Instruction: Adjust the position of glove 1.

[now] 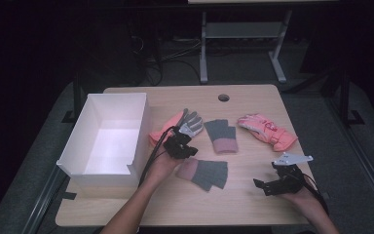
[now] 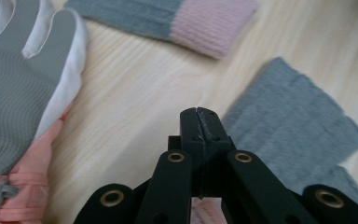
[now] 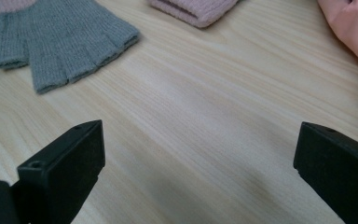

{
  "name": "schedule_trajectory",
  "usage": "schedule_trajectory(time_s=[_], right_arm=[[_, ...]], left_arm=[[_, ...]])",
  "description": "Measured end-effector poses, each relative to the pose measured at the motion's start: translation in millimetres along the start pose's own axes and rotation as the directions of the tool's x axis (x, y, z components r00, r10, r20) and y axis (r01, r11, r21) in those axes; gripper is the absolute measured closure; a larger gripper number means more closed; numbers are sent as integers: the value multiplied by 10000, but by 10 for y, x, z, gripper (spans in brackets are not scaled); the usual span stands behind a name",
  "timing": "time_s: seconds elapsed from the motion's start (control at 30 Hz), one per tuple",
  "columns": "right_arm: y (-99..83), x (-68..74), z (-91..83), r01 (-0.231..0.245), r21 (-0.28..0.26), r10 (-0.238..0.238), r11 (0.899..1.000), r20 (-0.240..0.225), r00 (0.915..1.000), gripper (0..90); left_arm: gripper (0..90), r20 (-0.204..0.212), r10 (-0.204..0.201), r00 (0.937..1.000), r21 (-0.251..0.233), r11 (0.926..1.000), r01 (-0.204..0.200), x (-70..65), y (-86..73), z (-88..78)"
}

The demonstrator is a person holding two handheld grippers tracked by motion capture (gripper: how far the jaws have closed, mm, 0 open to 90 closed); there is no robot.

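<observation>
Currently the left hand-held gripper (image 1: 181, 145) sits over the middle of the desk (image 1: 253, 204), its jaws pressed fully together with nothing between them; the left gripper view confirms the tips (image 2: 200, 122) meet over bare wood. Near grey fingerless glove (image 1: 205, 174) with pink cuff lies flat just to its right, close but not touched. Far grey fingerless glove (image 1: 221, 135) lies beyond, cuff toward the person. Pink-and-grey ski glove (image 1: 177, 126) lies just past the left gripper, next to the white box (image 1: 108, 141). Second pink ski glove (image 1: 268, 130) lies at far right. Right hand-held gripper (image 1: 272, 183) rests near the desk's right front, jaws spread wide, holding nothing.
</observation>
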State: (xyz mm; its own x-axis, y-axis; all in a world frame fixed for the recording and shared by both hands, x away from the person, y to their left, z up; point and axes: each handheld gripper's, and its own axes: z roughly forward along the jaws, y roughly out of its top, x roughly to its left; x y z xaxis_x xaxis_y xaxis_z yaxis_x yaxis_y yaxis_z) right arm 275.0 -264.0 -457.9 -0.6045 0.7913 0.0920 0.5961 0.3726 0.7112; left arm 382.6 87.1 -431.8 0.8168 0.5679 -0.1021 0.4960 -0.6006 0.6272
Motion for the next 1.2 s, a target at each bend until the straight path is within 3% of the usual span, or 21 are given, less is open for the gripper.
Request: schedule_trajectory(time_s=[0.43, 0.77, 0.87, 0.93, 1.2], right_arm=[[-15, -21, -12, 1, -29, -1, 10000, 47, 10000, 16], [-22, -32, -26, -59, -65, 59, 10000, 76, 10000, 15], [-19, -23, -29, -86, -13, 86, 10000, 48, 10000, 15], [-19, -23, -35, -36, -61, 36, 10000, 66, 10000, 15], [-13, -19, -37, -73, -91, 73, 9999, 66, 10000, 15]], left_arm=[[899, -190, -130, 9997, 601, 9981, 141, 148, -65, 128], [899, -53, -74, 10000, 1196, 9928, 79, 51, -173, -4], [899, 86, -189, 9998, 1291, 9915, 177, -1, -230, -52], [899, 187, -8, 9998, 1286, 9917, -16, -60, -291, -85], [899, 412, 119, 9991, 1455, 9892, -177, -240, -387, -140]])
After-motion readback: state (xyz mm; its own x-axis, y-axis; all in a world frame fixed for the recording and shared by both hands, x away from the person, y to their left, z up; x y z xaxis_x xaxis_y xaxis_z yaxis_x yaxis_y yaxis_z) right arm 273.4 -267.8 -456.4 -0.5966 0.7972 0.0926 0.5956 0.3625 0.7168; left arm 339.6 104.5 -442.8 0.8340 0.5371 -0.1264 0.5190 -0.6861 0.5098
